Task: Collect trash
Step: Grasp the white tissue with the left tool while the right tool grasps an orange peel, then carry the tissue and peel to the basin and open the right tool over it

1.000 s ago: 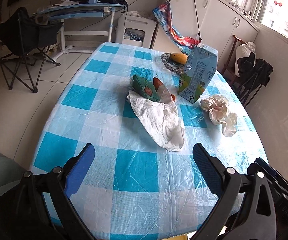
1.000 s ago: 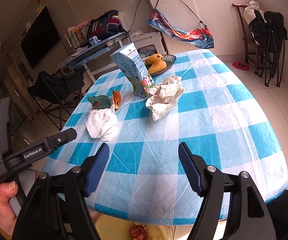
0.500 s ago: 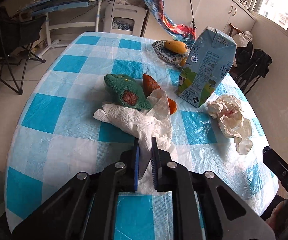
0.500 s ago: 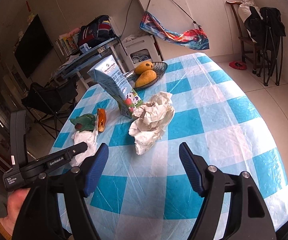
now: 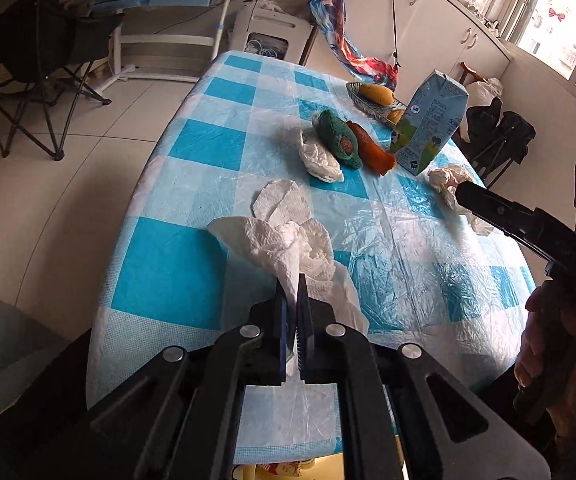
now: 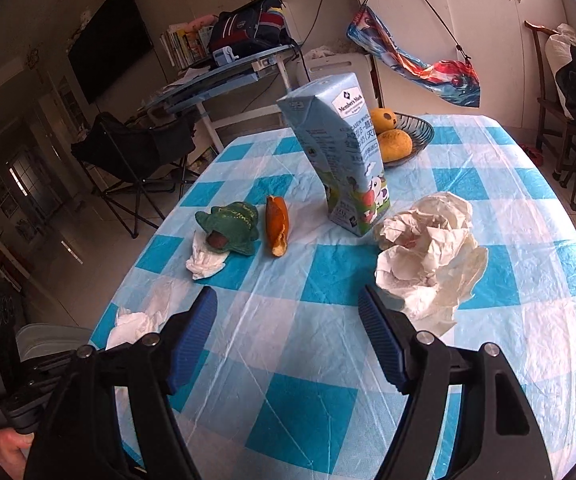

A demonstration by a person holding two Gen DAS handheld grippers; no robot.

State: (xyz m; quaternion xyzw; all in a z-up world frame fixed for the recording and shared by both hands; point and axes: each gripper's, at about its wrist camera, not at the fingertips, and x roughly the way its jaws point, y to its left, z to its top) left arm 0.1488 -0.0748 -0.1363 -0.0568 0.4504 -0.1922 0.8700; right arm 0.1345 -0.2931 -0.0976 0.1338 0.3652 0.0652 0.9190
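A: Where's the trash?
B: White tissue (image 5: 288, 248) at the table's (image 5: 167, 268) near edge, pinched tight in the left gripper (image 5: 295, 300); probably dragged there for the yellow bin (image 5: 328, 468) below.
A: Right side?
B: Right gripper (image 6: 288, 320) gapes empty, beside the crumpled paper (image 6: 428, 260) by the milk carton (image 6: 340, 152). Likely next.

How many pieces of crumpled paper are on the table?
3: one in the left gripper, a small tissue beside the green toy, a big wad near the carton.
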